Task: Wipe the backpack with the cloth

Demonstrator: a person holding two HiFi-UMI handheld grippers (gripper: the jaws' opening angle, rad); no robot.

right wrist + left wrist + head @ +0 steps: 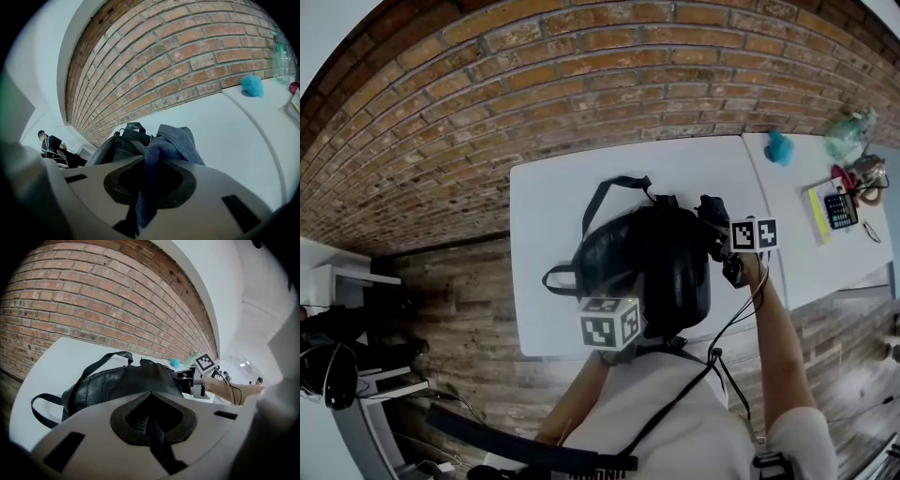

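Overhead, the jaws blur into the dark backpack (649,262). Closer views show the right gripper (149,177) clamping the cloth (174,140), the left gripper (151,414) pinching a strap (158,434)

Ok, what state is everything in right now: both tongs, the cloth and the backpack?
Backpack: lying on the white table, straps loose; can't tell if it is zipped.
Left tongs: shut on a dark strip, apparently a backpack strap.
Right tongs: shut on the cloth.
Cloth: bunched, sticking out past the tongs, beside the backpack.
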